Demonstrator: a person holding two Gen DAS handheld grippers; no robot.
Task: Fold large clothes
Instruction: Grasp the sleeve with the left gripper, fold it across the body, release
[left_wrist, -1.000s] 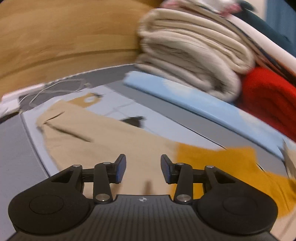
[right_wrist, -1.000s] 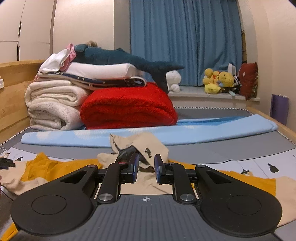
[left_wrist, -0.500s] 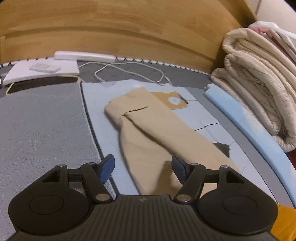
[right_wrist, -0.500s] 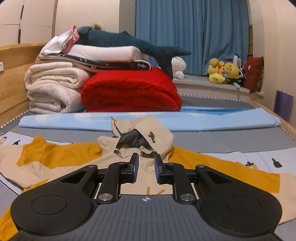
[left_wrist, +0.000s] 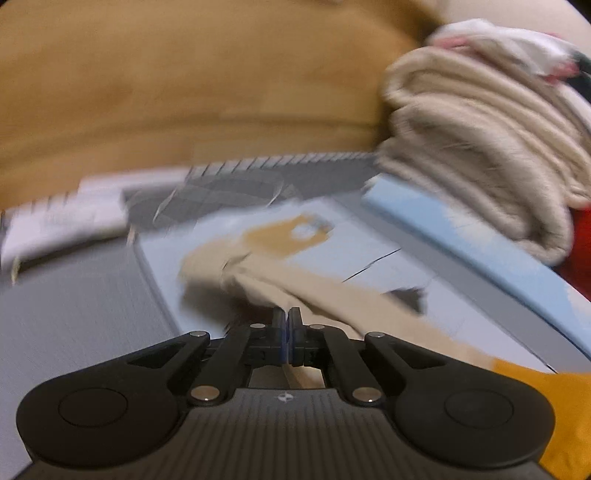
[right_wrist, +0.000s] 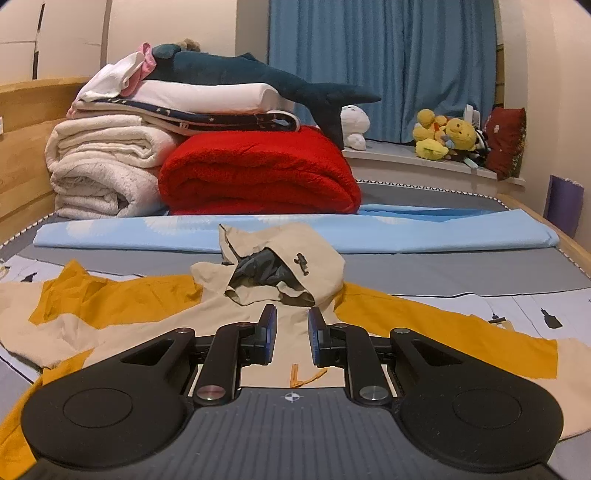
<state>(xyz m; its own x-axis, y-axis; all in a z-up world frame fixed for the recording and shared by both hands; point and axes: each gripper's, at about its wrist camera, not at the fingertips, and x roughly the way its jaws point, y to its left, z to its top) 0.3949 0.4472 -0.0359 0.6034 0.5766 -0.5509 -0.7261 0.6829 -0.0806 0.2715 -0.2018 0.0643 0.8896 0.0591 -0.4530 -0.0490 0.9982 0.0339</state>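
Beige and yellow cloth was spread out flat on the bed (right_wrist: 461, 269). It was a big hoodie (right_wrist: 207, 321), and its hood (right_wrist: 291, 254) was puffed up near the middle, with dark lining seen inside. Both sleeves were stretched out to the sides.

On the left side, the sleeve (left_wrist: 295, 280) was seen through a blurry picture. The left tool (left_wrist: 286, 325) was shut tight, and a bit of the beige sleeve cloth was pinched between its two fingers. The end of the sleeve was seen just ahead of the tool, lying on the pale printed sheet (left_wrist: 354, 240).

The right tool (right_wrist: 291, 332) was held low over the chest of the hoodie, just below the hood. Its fingers were set a little apart, with nothing held between them. Two small yellow strings (right_wrist: 304, 376) were seen on the cloth under it.

Behind the hoodie, a folded blue sheet (right_wrist: 406, 236), a red blanket (right_wrist: 258, 173), a pile of white towels (right_wrist: 103, 173) and a toy shark (right_wrist: 258, 74) were stacked out of the way.

The step in hand was judged to be the first fold, with the left sleeve just grabbed. Next, the sleeve would likely need to be lifted and carried over onto the chest. The body of the hoodie might need to be pressed down by the right tool so that it is not dragged along. The grip looked small, so the cloth could slip out if it were pulled too fast.
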